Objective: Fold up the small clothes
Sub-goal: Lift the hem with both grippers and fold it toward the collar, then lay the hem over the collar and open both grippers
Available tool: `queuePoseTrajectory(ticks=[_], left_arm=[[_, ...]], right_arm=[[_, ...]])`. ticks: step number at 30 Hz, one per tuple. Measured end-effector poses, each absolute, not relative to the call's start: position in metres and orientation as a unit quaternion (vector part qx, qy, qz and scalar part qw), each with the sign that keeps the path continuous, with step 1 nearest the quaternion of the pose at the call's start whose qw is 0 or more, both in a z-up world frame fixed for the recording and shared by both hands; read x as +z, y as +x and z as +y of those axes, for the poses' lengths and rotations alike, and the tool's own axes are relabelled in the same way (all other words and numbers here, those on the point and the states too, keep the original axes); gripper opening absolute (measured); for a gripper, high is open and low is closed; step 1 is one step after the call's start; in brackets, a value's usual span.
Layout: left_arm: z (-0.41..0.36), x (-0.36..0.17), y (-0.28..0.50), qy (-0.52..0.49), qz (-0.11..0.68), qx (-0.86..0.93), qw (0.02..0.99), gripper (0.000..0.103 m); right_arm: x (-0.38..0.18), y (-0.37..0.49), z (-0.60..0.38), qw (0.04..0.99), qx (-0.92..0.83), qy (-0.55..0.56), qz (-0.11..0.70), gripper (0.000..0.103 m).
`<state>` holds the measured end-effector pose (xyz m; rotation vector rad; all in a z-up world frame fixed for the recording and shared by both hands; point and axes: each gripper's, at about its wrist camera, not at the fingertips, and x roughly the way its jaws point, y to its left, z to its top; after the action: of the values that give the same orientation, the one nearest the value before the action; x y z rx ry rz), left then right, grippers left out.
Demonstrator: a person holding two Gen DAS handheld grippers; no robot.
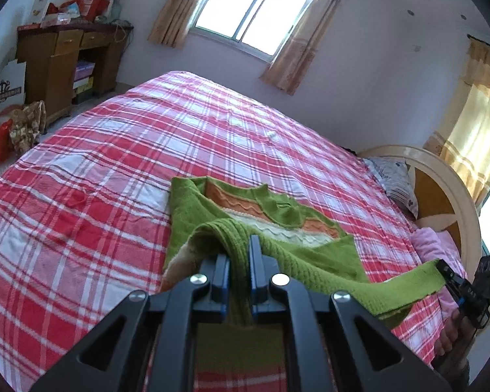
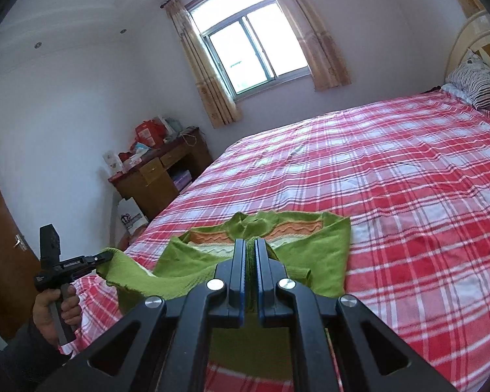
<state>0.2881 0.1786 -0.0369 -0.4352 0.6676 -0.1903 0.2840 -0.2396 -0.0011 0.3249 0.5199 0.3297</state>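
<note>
A bed (image 1: 121, 150) covered by a red, white and pink plaid sheet filled both views, with a wooden headboard (image 1: 454, 196), a patterned pillow (image 2: 477, 88) and a pink blanket (image 1: 436, 245) at its head. Beside the bed's far corner a cluttered wooden desk (image 1: 65, 62) was seen, and a curtained window (image 2: 251, 52) beyond. Nothing on the sheet stood in the way of a fold.

A small green knitted sweater (image 1: 254, 215) with orange and cream wavy stripes was laid on the near part of the bed, its far portion resting flat and its near edge lifted. That edge was pinched at two places: the left gripper (image 1: 238, 254) was clamped on a ribbed green band, and the right gripper (image 2: 251, 254) was likewise closed on the knit.

The step in hand was judged to be a lengthwise fold. The next move would call for both held points to be carried forward together, level, and laid onto the far portion before being released.
</note>
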Motion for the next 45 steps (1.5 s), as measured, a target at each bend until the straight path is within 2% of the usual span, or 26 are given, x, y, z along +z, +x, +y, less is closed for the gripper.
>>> queuePoseTrajectory(ticks=[10, 20, 22, 23, 25, 26, 27, 28, 29, 30, 32, 39, 45], left_arm=[[0.171, -0.043, 0.339, -0.184, 0.336, -0.09, 0.919, 0.01], [0.161, -0.093, 0.395, -0.15, 0.399, -0.067, 0.902, 0.01], [0.158, -0.101, 0.406, -0.142, 0.406, -0.059, 0.901, 0.012], [0.158, -0.103, 0.41, -0.139, 0.41, -0.052, 0.9, 0.017], [0.16, -0.105, 0.413, -0.147, 0.415, -0.054, 0.896, 0.017], [0.162, -0.104, 0.412, -0.15, 0.413, -0.057, 0.896, 0.02], [0.164, -0.102, 0.409, -0.149, 0.411, -0.058, 0.897, 0.028], [0.167, -0.1, 0.405, -0.142, 0.406, -0.048, 0.902, 0.037], [0.17, -0.097, 0.4, -0.131, 0.396, -0.034, 0.908, 0.057], [0.176, -0.092, 0.391, -0.119, 0.381, -0.02, 0.917, 0.076], [0.186, -0.089, 0.387, -0.12, 0.366, -0.018, 0.923, 0.086], [0.178, -0.09, 0.387, -0.039, 0.369, -0.007, 0.929, 0.085], [0.119, -0.088, 0.389, 0.112, 0.347, -0.032, 0.931, 0.087]], right_arm=[[-0.019, 0.353, -0.25, 0.937, 0.134, 0.164, 0.279, 0.004], [-0.073, 0.413, -0.256, 0.922, 0.102, 0.156, 0.339, 0.004], [-0.084, 0.426, -0.258, 0.918, 0.098, 0.155, 0.353, 0.005], [-0.09, 0.434, -0.258, 0.916, 0.096, 0.151, 0.36, 0.005], [-0.099, 0.447, -0.262, 0.914, 0.086, 0.15, 0.367, 0.006], [-0.103, 0.454, -0.265, 0.912, 0.079, 0.151, 0.374, 0.013], [-0.105, 0.457, -0.267, 0.912, 0.066, 0.15, 0.377, 0.037], [-0.105, 0.457, -0.271, 0.914, 0.052, 0.149, 0.374, 0.053], [-0.105, 0.454, -0.275, 0.916, 0.051, 0.155, 0.365, 0.07], [-0.105, 0.45, -0.279, 0.919, 0.055, 0.163, 0.354, 0.07], [-0.108, 0.444, -0.284, 0.921, 0.051, 0.165, 0.348, 0.07], [-0.123, 0.432, -0.284, 0.92, 0.05, 0.16, 0.355, 0.07], [-0.118, 0.439, -0.265, 0.923, 0.078, 0.1, 0.363, 0.07]])
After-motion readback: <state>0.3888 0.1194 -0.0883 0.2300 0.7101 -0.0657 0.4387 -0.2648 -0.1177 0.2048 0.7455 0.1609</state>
